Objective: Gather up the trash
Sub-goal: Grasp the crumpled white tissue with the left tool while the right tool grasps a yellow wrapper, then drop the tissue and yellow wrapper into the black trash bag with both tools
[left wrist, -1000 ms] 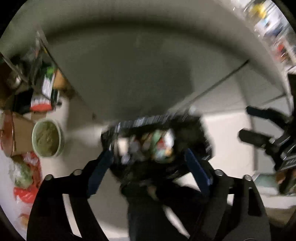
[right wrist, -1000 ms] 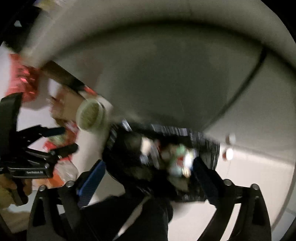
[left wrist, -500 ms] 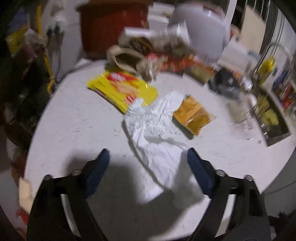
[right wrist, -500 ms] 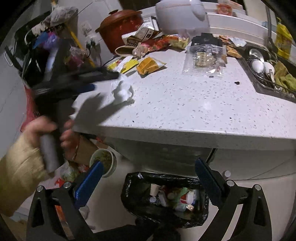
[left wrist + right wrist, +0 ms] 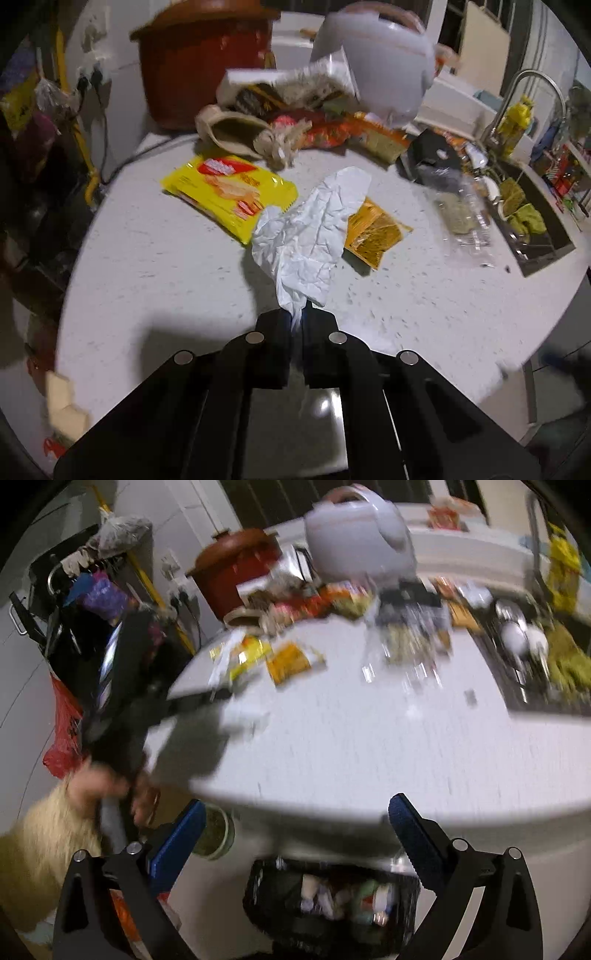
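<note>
The left hand-held gripper (image 5: pixel 294 317) tilts down over the white worktop (image 5: pixel 155 266), pinched tight on the near end of a crumpled white paper (image 5: pixel 310 236). The paper lies between a yellow snack packet (image 5: pixel 229 192) and an orange sachet (image 5: pixel 375 230). The right hand-held gripper (image 5: pixel 295 830) gapes wide with nothing in it, above a black trash bag (image 5: pixel 332 901). That view is blurry, so the bag's contents are hard to make out.
</note>
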A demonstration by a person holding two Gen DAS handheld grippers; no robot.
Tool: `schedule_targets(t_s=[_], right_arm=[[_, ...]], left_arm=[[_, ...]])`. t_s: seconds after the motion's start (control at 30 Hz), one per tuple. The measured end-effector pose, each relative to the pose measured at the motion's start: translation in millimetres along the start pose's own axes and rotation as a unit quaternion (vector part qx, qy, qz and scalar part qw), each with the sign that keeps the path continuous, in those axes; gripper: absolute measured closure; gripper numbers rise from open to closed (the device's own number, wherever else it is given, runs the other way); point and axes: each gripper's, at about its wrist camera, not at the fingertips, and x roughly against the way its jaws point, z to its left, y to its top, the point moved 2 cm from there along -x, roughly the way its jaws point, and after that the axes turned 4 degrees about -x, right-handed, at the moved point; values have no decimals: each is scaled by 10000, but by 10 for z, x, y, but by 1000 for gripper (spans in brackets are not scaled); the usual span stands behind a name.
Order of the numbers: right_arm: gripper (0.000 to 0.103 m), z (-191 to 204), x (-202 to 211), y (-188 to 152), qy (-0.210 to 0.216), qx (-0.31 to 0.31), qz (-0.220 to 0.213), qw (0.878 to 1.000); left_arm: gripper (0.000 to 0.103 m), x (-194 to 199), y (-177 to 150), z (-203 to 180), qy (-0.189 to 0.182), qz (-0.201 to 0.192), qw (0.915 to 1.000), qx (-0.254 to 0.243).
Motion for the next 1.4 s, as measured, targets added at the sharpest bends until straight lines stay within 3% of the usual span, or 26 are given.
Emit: schedule_targets(t_s=[0.17, 0.33, 0.5, 0.57, 0.63, 0.67, 0.8, 1.03, 1.17, 1.3, 1.4], right_arm=[[5, 292, -486, 667, -92, 706, -173, 9973], [6, 433, -1221, 1064, -411, 1130, 311, 9923], [9, 422, -1636, 1216, -719, 1338, 702, 9859], [28, 420, -1723, 1222, -799, 1470, 864, 9821], [40, 404, -1772, 1218, -822, 1510, 946, 9806], [46, 400, -1759, 1222, -790, 1500, 924, 9812], [55, 356, -1683, 1201, -565, 1356, 945, 9846], [58, 442, -1108, 1016, 56, 1098, 721, 9913], [58, 601, -542, 682, 577, 1076, 696, 9901], [58, 630, -148, 124, 812, 1063, 1059, 9853], [57, 521, -86, -367, 712, 837, 1517, 9823]], left_arm=[[99, 446, -134, 158, -44, -169, 9997, 158], [99, 715, -261, 367, 24, -233, 9988, 431], [99, 861, -370, 535, 163, -260, 9977, 610], [99, 879, -411, 610, 180, -243, 9968, 739], [99, 901, -439, 657, 195, -235, 9963, 805], [99, 905, -443, 670, 205, -230, 9961, 821], [99, 934, -427, 671, 138, -259, 9963, 804], [99, 1049, -434, 516, -296, -326, 9976, 526], [99, 1182, -595, 364, -697, -273, 9971, 160], [99, 1174, -983, 267, -633, 188, 9977, -182], [99, 957, -1413, 230, -712, 833, 9937, -245]])
